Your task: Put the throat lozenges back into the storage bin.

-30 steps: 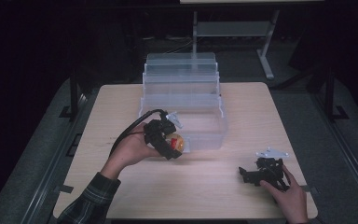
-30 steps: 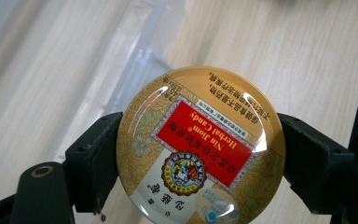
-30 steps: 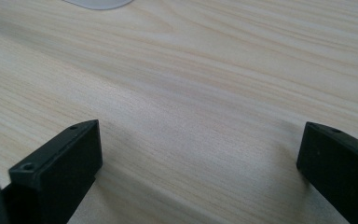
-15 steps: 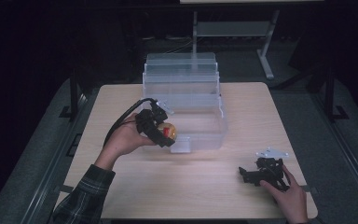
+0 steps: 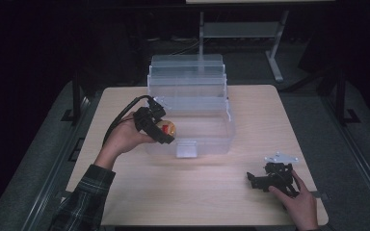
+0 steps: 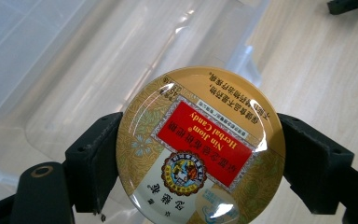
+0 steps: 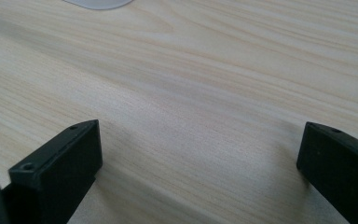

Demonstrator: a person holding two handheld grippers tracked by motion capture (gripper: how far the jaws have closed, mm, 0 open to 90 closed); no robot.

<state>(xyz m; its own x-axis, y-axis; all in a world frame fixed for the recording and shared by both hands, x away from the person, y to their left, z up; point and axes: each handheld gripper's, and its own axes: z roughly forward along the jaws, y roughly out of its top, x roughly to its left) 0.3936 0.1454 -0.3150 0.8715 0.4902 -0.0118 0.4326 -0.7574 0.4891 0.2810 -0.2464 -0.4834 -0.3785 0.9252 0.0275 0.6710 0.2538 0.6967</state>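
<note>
The left gripper (image 5: 160, 129) gripped a round gold-and-red candy tin (image 6: 200, 147) by its rim, one black jaw on each side; the lid label read "Nin Jiom Herbal Candy", upside down in the left gripper view. In the high view the tin (image 5: 167, 128) sat at the left front wall of a clear plastic storage bin (image 5: 192, 122) — whether it touched the wall could not be told. The bin's stepped trays rose toward the far edge of the table. A black cable looped from the left gripper back over the hand (image 5: 125, 139).

The right gripper (image 5: 259, 180) lay low at the near right corner, well apart from the bin, jaws spread wide with only bare wood between them.

Surface: a light wood-grain tabletop (image 5: 270, 120). Surroundings dark — grey floor, a metal stand (image 5: 274, 57) behind the table.
</note>
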